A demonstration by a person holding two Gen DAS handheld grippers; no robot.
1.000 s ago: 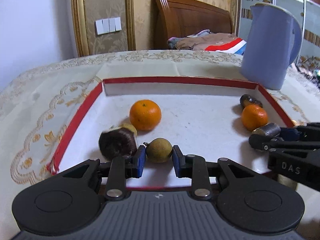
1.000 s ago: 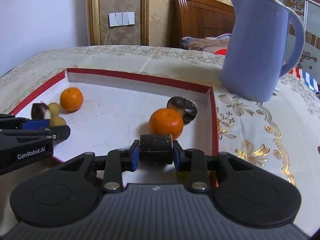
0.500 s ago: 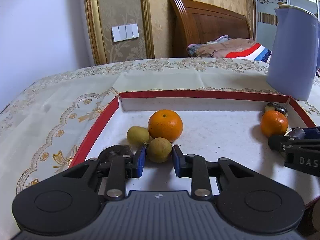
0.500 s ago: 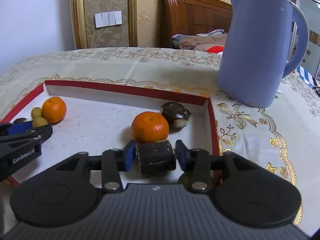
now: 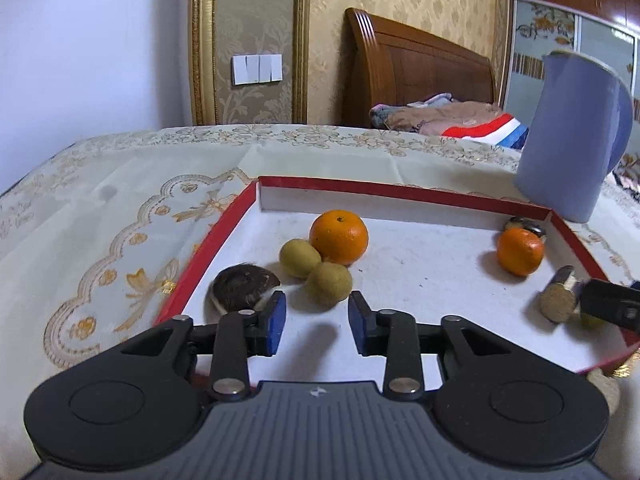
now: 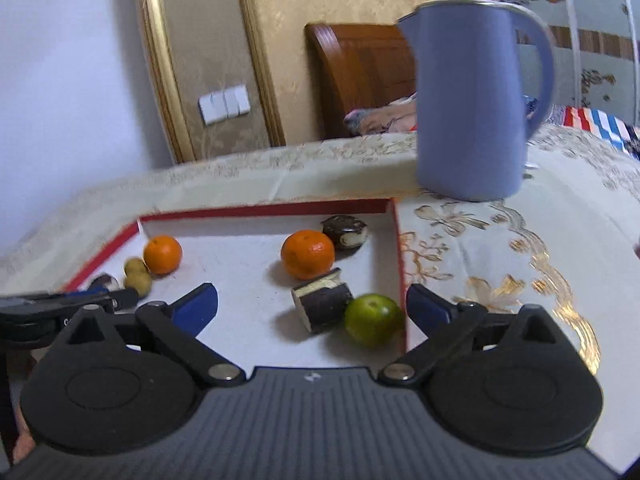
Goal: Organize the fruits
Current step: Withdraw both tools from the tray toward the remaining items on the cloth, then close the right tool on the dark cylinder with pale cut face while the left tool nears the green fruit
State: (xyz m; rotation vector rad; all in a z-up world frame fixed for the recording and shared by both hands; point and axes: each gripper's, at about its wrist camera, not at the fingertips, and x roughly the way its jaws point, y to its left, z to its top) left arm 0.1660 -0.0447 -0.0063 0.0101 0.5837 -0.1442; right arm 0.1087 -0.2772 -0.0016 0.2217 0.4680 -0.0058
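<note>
Red-rimmed tray [image 5: 224, 232] on the cloth-covered surface [image 5: 120, 184] holds two groups: far left, an orange [image 5: 339, 237] touching two tan round fruits [image 5: 329, 284] with a dark husked piece [image 5: 242, 289] beside them; right, a second orange [image 6: 307, 254], a dark cut chunk [image 6: 322, 299] and a dark shelled piece [image 6: 345, 231]. Only the right wrist view shows a green fruit [image 6: 373, 319] in the near right corner. Left gripper [image 5: 316, 318] released, empty; right gripper [image 6: 312, 307] spread wide, empty; blue kettle [image 6: 472, 100] beyond the tray.
</note>
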